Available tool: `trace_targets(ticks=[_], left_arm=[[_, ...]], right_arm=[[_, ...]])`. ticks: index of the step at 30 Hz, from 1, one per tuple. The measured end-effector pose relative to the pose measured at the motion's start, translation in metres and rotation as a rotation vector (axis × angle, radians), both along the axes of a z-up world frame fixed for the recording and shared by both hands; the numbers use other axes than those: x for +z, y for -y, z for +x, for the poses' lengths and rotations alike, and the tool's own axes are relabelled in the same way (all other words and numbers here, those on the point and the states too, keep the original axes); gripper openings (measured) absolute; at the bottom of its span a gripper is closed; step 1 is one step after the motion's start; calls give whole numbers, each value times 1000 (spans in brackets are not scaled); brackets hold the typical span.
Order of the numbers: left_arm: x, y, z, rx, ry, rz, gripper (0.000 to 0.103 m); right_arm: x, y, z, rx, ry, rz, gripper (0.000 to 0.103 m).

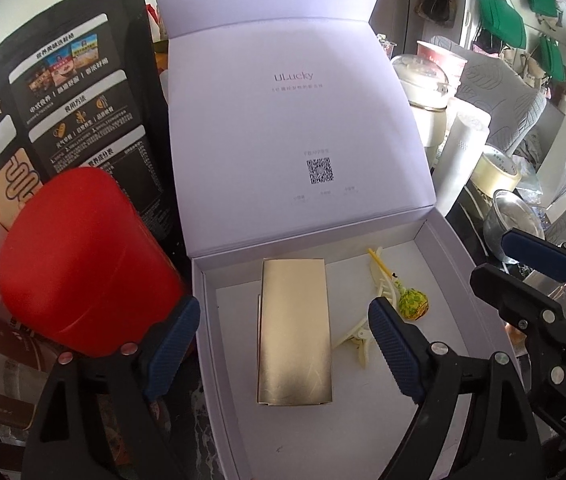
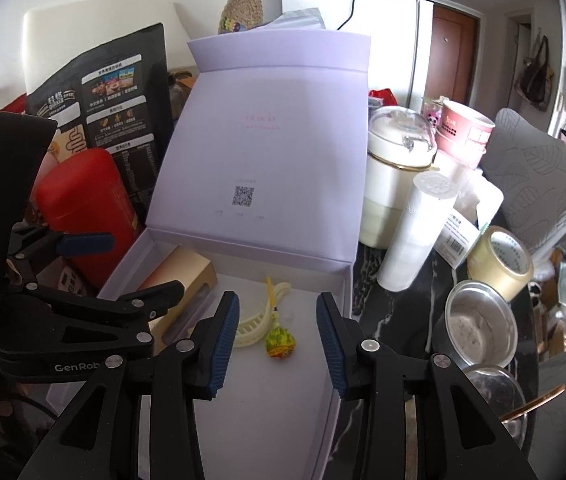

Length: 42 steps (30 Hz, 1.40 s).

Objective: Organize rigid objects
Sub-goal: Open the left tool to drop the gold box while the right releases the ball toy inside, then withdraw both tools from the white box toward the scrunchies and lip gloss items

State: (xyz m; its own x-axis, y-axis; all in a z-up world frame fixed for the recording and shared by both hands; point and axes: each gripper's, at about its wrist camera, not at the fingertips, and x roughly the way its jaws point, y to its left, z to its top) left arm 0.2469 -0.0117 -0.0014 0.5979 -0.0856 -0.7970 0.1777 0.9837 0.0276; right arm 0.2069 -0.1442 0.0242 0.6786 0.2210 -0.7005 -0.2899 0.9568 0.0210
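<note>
both grippers hover over the open lavender box, lid propped upright behind it. the left gripper has its fingers spread wide and empty, and the gold box lies flat on the box floor right between them, long axis running away from the fingers. just inside the right-hand finger sit the pale hair clip and the lollipop with its green-yellow wrapper, stick pointing toward the lid.

the right gripper is spread too, holding nothing, and the lollipop sits between its fingers, a touch nearer the left one, with the hair clip touching or nearly touching it on that side.

judging from this, the box is the collecting spot and three things are already in; the next candidates wait outside. the red canister stands just beyond the left gripper's left-hand finger, and the tape roll and steel bowl sit on the desk off past the right gripper's right-hand finger.

to do it well: lift clear of the box wall before swinging out, so a finger doesn't snag the rim or knock the lid shut. take the tape roll across its wall, not its slippery outer curve. keep the free floor beside the lollipop for it.
</note>
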Motion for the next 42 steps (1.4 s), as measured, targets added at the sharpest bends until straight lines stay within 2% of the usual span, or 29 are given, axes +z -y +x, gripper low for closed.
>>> trace_targets(ticks=[19,23,26,30,42], left_arm=[[69,9,-57,-45,132,-31,87],[81,9,-70,-45,161,-24,87],[87,9,-78,-43,171,-24,87],[93,8,-92,-44,190,-23,87],[97,-1,-134,-39,201,-22,87]], right_arm=[[58,11,-58,-31,115,12,40],[69,13,-73,-35,138,16,44],[75,15,-84,-42,153,15,44],[81,17,-99,-46,167,25,51],[82,14,-142,-52,178,27,54]])
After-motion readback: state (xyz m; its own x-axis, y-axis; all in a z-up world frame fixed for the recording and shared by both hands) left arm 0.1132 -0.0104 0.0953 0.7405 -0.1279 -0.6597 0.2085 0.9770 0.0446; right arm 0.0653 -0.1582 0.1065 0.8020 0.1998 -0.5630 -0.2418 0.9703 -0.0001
